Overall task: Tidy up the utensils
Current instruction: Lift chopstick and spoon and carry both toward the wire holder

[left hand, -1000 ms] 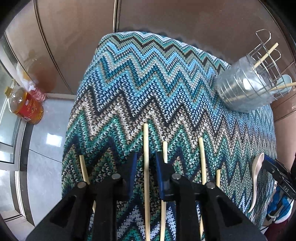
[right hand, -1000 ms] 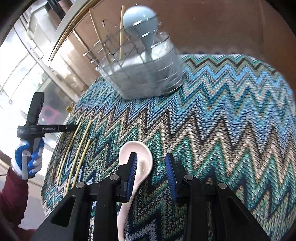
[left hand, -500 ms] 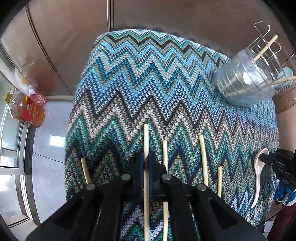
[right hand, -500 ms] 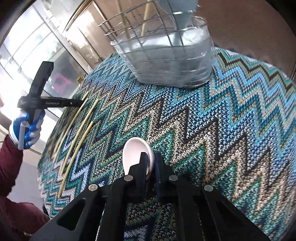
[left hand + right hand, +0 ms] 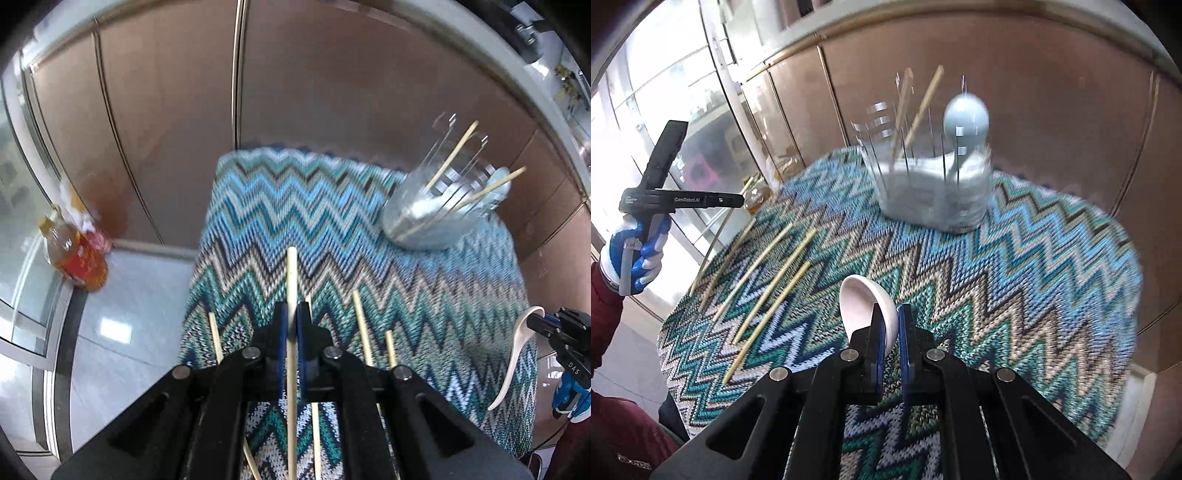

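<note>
My left gripper [image 5: 291, 314] is shut on a bamboo chopstick [image 5: 291, 273] and holds it lifted above the zigzag-patterned tablecloth [image 5: 332, 221]. Several other chopsticks [image 5: 360, 325] lie on the cloth under it; they also show in the right wrist view [image 5: 768, 269]. My right gripper [image 5: 891, 314] is shut on a white ceramic spoon [image 5: 864, 299], held above the cloth; the spoon also shows in the left wrist view [image 5: 515, 354]. A clear utensil holder with a wire rack [image 5: 439, 214] stands at the far right corner, holding two chopsticks and a pale blue spoon [image 5: 966, 118].
An oil bottle [image 5: 74, 254] stands on the floor to the left of the table, by the brown wall panels [image 5: 332, 81]. The person's gloved hand holding the left gripper [image 5: 639, 243] shows in the right wrist view. The table edge drops off at left.
Both grippers closed: the left on a chopstick, the right on the white spoon. Both then lifted their utensils off the cloth, and the views tilted up.
</note>
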`<state>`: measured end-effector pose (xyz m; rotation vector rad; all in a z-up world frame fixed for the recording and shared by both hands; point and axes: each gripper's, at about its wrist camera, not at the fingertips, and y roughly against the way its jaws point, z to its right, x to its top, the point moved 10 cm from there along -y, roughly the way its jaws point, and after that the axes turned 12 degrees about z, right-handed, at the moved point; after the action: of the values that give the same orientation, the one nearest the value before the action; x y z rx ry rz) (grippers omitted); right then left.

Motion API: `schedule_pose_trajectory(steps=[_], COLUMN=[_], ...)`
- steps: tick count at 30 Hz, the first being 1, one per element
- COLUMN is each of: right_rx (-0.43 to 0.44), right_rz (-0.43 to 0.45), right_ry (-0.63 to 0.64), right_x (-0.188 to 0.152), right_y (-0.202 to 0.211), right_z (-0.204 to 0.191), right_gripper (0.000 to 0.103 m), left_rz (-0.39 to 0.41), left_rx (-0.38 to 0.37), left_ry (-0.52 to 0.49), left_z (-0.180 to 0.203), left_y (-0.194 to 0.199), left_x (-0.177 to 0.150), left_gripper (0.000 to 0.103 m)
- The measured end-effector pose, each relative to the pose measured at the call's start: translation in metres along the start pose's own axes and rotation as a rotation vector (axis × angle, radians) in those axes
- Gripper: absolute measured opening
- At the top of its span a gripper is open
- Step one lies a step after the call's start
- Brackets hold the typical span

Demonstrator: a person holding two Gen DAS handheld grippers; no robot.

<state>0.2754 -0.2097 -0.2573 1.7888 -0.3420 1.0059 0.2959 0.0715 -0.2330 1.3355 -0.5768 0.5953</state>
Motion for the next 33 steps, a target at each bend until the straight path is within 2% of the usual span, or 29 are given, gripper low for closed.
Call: schedule_pose_trajectory(steps=[8, 13, 19, 23, 26, 29, 33], right_rx=[-0.098, -0.164, -0.223, -0.265, -0.291, -0.323, -0.334], right_rz=[0.193, 0.351, 0.585, 0.703, 0.757, 0.781, 0.771], right_ry=[0.044, 0.046, 0.044, 0.062, 0.065, 0.064, 0.044], right_x=[0.053, 0.104, 0.178, 0.216, 0.234, 0.243, 0.238], right_y=[0.058, 0.079, 0.105, 0.104, 0.094, 0.071, 0.035], right_z=[-0.007, -0.008, 0.0, 0.009, 0.019, 0.033, 0.05], right_gripper=[0.006, 0.006, 0.007, 0.007, 0.007, 0.007, 0.007], left_rz=[0.212, 0.325, 0.476, 0.571, 0.629, 0.649, 0.662], left_rx=[-0.047, -0.094, -0.187, -0.24, -0.257, -0.258, -0.231], left_ry=[0.002, 0.01, 0.065, 0.093, 0.106, 0.128, 0.141], left_z=[0.035, 0.063, 0.096, 0.118, 0.131, 0.142, 0.152], left_y=[0.065, 0.091, 0.107, 0.103, 0.089, 0.063, 0.023], left_x=[0.051, 0.09, 0.153, 0.192, 0.215, 0.228, 0.234], left_gripper=[0.004, 0.004, 0.004, 0.004, 0.004, 0.004, 0.004])
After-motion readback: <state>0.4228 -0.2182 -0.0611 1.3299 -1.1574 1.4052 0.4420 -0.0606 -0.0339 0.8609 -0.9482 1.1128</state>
